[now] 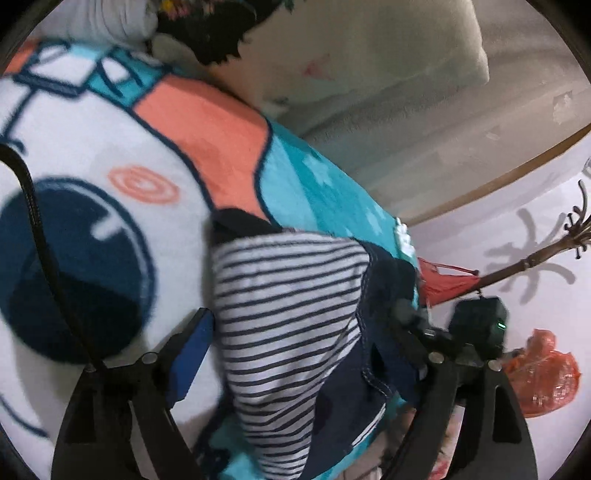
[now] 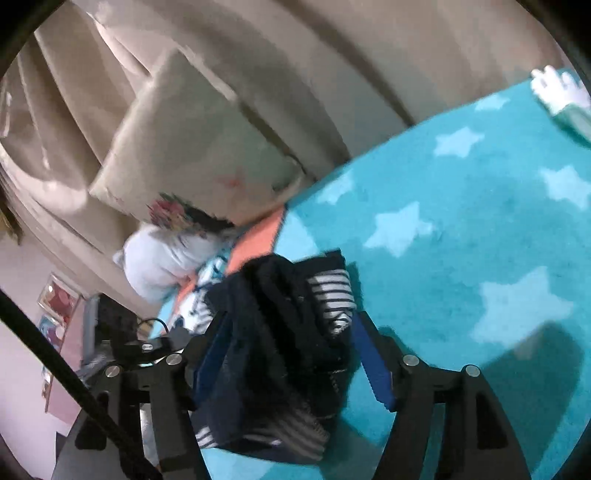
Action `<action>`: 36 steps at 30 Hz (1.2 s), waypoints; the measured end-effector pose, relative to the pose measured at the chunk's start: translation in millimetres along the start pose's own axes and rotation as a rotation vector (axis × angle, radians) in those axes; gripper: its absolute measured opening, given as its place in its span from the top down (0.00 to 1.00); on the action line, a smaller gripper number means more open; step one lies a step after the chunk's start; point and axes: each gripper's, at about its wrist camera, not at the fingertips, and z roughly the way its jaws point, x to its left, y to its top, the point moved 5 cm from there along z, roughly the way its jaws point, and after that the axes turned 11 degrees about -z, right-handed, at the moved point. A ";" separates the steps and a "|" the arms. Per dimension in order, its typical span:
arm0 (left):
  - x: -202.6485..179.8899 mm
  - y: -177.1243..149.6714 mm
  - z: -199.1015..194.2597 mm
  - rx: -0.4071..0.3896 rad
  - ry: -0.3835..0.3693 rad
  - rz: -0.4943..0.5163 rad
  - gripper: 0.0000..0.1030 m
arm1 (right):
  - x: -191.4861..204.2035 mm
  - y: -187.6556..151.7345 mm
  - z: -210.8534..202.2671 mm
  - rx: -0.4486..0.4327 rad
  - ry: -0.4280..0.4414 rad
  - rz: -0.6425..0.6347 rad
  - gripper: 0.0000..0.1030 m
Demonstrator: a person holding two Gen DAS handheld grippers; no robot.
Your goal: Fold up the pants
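The pants (image 1: 288, 317) are navy with a white-and-navy striped lining, bunched up over a teal, coral and white cartoon blanket (image 1: 110, 155). In the left wrist view my left gripper (image 1: 295, 332) stands wide open with the pants between its blue-padded fingers (image 1: 192, 354). In the right wrist view the pants (image 2: 280, 332) lie crumpled between the fingers (image 2: 373, 365) of my right gripper (image 2: 291, 328), which is open around them above the teal star-patterned blanket (image 2: 461, 221). The other gripper (image 1: 476, 325) shows at the right of the left wrist view.
A beige pillow (image 2: 192, 144) and a pale folded garment (image 2: 162, 258) lie at the blanket's far side, with a dark floral cloth (image 1: 207, 29) beside them. A red plastic bag (image 1: 543, 373) and a red-flagged stick (image 1: 517, 262) lie on the white floor.
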 end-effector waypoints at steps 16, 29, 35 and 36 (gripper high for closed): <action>-34.5 17.5 -31.8 -0.092 -0.001 0.075 0.54 | 53.3 22.8 31.9 0.014 0.154 -0.097 0.64; 10.8 96.3 -24.0 -0.177 0.241 0.032 0.54 | 45.7 65.6 141.1 0.104 -0.011 -0.105 0.52; 5.2 68.7 -58.3 -0.263 0.283 0.106 0.49 | 47.7 76.2 105.5 0.030 -0.051 -0.116 0.49; 6.0 64.0 -66.5 -0.283 0.290 0.113 0.48 | 55.3 79.7 92.5 -0.008 -0.065 -0.151 0.49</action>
